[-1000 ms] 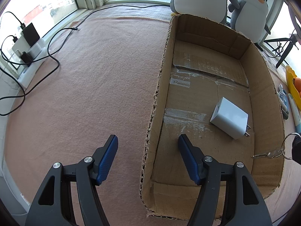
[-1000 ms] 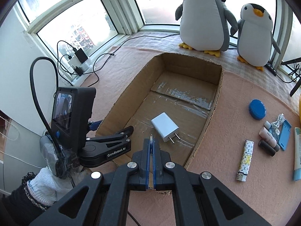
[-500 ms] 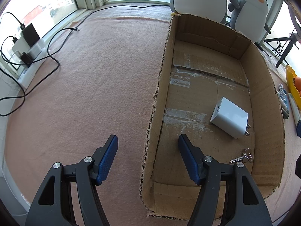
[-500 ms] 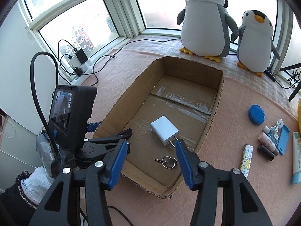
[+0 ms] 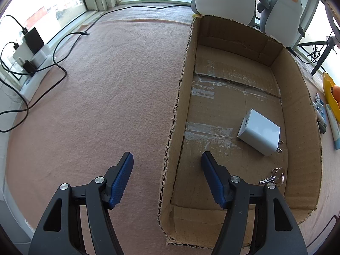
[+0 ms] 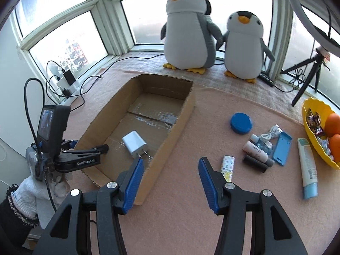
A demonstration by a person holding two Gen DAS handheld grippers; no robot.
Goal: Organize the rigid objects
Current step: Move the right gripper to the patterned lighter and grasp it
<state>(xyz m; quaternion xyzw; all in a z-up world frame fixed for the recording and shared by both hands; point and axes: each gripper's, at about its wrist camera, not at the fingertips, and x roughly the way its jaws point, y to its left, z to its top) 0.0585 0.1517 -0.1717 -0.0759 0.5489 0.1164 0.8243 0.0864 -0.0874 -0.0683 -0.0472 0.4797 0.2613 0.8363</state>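
**Left wrist view: keys and charger lie in the box, both tools spread**

Left wrist view is mostly pink cloth over the table [image 5: 106, 106]. A cut-down cardboard box [image 5: 297, 106] fills the right half of the frame. In the right wrist view two plush penguins, the large one [image 6: 189, 27] and the small one [image 6: 244, 44], stand at the top centre behind the box.

The left tool [image 5: 166, 154] sits at the lower centre. Its fingers are spread to either side of the box's left wall, and neither pad touches the wall. The right tool [image 6: 171, 159] has just been opening its jaws. They stand apart over the box's near right corner and the cloth, with nothing pinched between them.

A yellow bowl [image 6: 308, 106] of oranges sits at the right edge. To its left lie a pale tube [image 6: 307, 165] and a round blue lid [image 6: 241, 123]. A patterned lighter [image 6: 227, 167] lies just right of the tool's right finger.

Inside the box, a white charger [image 5: 258, 131] lies on the floor at centre right. Below it, near the right wall, lies a small set of keys [image 5: 275, 175] on a ring, apart from the charger.
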